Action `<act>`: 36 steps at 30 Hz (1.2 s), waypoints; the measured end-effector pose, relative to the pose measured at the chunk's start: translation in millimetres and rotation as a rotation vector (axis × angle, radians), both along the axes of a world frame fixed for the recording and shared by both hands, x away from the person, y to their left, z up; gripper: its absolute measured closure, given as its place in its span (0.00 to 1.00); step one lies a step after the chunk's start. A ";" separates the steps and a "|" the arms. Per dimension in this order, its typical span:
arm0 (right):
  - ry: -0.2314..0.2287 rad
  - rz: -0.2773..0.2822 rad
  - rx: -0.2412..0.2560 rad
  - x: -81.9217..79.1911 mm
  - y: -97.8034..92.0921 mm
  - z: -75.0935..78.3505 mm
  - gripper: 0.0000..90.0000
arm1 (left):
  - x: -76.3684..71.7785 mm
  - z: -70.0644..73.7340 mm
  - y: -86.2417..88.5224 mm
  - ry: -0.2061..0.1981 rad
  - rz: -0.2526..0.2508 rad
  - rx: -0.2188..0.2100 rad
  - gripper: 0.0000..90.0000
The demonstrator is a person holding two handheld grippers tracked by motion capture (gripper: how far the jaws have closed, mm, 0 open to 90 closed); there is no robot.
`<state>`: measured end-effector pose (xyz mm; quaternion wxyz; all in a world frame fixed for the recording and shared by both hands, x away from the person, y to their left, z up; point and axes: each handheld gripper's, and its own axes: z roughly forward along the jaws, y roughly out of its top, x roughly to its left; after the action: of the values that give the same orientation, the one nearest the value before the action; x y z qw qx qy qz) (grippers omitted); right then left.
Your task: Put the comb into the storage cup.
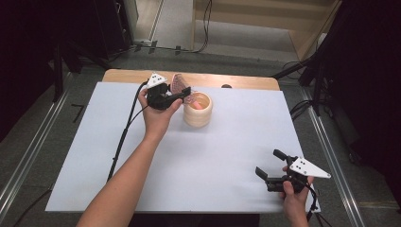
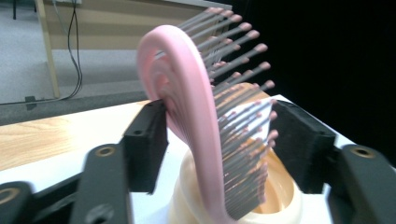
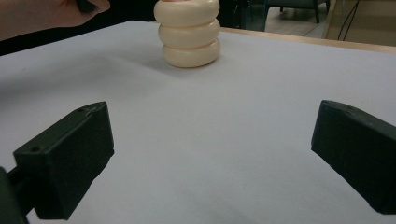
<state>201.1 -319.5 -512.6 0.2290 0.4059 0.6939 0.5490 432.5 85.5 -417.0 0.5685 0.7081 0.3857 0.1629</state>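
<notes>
We see the left gripper [image 1: 182,96] pinching a pink hairbrush [image 2: 196,126] by its head, bristles to one side, its lower end inside the cream ribbed cup [image 1: 197,110] near the far edge of the white table [image 1: 227,156]; our right gripper [image 1: 267,166] rests near the front corner, jaws spread

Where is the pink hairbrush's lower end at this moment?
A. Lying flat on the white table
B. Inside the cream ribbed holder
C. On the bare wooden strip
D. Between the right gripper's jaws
B. In the left gripper view the pink hairbrush runs down between the left gripper jaws into the open top of the cream ribbed holder.
</notes>
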 end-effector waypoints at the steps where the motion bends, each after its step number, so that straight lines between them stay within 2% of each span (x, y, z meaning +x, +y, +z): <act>1: 0.000 0.000 0.000 0.1 0.1 0.0 0.00 | 0.4 -0.5 0.5 0.003 -0.004 -0.003 0.38; 6: -0.001 0.001 -0.001 -0.1 0.1 0.0 0.00 | -1.7 1.4 1.7 0.000 -0.017 -0.015 0.24; 9: 0.000 -0.001 0.000 -0.1 0.0 0.0 0.00 | -2.3 2.0 3.0 0.013 -0.024 -0.014 0.16; 11: -0.001 0.001 0.000 -0.3 0.1 0.1 0.00 | -3.5 1.4 5.0 0.006 -0.031 -0.014 0.15; 13: -0.001 0.000 -0.001 -0.2 0.1 0.0 0.00 | -4.8 0.7 7.3 0.003 -0.026 -0.012 0.05; 15: -0.001 0.001 -0.001 -0.4 0.2 0.2 0.00 | -6.1 -0.2 10.3 0.001 -0.037 -0.022 0.00; 20: -0.001 0.001 -0.002 -0.3 0.3 0.2 0.00 | -11.9 -2.2 17.6 -0.014 -0.048 -0.033 0.00; 26: -0.001 0.001 -0.002 -0.3 0.5 0.2 0.00 | -21.3 -5.9 25.1 -0.029 -0.058 -0.006 0.00; 36: 0.002 0.001 -0.004 -0.2 1.1 0.2 0.00 | -39.9 -8.4 35.7 -0.054 -0.082 0.001 0.00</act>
<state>200.8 -318.5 -512.4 0.2290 0.4055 0.6955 0.5472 392.6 121.2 -425.4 0.5848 0.7188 0.3409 0.1587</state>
